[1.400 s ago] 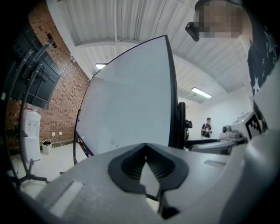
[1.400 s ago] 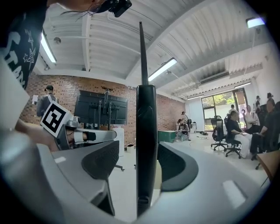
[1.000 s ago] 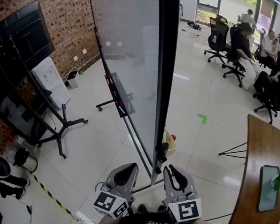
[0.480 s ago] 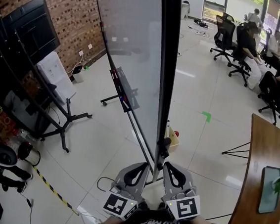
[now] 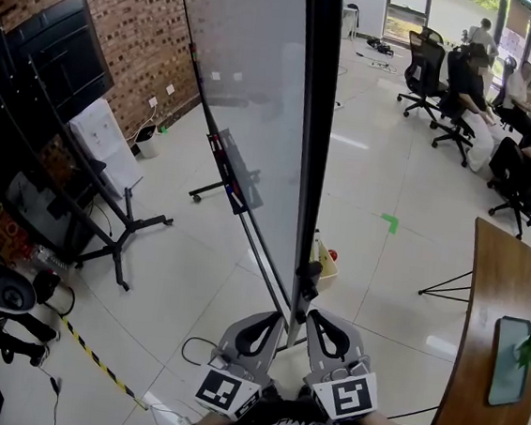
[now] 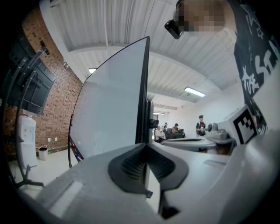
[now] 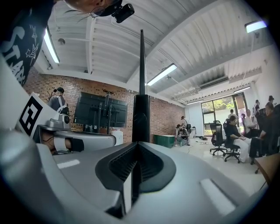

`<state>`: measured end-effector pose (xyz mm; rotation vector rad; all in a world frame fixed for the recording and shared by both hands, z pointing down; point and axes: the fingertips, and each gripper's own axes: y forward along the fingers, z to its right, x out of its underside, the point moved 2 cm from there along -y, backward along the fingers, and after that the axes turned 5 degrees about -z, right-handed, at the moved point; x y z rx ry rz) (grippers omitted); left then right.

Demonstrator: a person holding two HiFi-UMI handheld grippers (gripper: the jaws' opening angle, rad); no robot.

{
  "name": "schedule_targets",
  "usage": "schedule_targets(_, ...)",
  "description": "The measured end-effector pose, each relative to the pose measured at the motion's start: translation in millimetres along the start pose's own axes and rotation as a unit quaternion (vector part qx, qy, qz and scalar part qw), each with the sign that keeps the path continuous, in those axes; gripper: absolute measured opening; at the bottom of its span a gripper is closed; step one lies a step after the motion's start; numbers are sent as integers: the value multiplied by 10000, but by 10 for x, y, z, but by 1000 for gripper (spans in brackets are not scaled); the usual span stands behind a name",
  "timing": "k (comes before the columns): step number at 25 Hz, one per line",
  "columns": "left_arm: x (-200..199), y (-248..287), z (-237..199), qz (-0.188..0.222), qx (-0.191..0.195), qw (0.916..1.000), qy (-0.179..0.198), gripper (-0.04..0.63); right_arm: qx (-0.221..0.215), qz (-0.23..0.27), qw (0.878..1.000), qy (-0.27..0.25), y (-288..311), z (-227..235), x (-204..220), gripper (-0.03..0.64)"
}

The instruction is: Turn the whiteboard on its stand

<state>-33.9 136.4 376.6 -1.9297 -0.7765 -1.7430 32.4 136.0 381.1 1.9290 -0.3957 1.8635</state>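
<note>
— Fingers (image 7: 114, 165) of the right gripper (image 5: 317, 314): how do they stand?
— Pressed together, pad against pad, with nothing caught between them. The left gripper (image 5: 270, 317) is closed the same way, tips meeting, and it grips nothing either.
— Where is the whiteboard (image 5: 257, 112) from those tips?
— Straight ahead and just beyond them. Its dark edge frame (image 5: 308, 145) comes up between the two grippers and climbs far above them, past the top of the head view. Whether either tip touches it, I cannot tell.
— Which way does it run?
— Long axis upright. It is seen edge-on: the narrow edge is turned toward the fingers, and the pale face is turned to the left gripper's side, toward the brick wall (image 5: 98, 10). The other face, on the right gripper's side, does not show.
— Anything close to the tips?
— A black knob (image 5: 308, 277) juts from the stand (image 5: 293, 328), slightly above and ahead of the right tips.
— How do the grippers lie?
— Side by side, level, both aimed at that edge.
— And farther off?
— A wooden table (image 5: 496, 307) well to the right of the right fingers.
</note>
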Motion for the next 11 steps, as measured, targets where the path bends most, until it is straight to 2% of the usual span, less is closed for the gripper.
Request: schedule_targets(11, 59, -27, -12, -41, -125, 9999, -45, 3, -109, -48, 9999, -35, 34, -10, 31, 9)
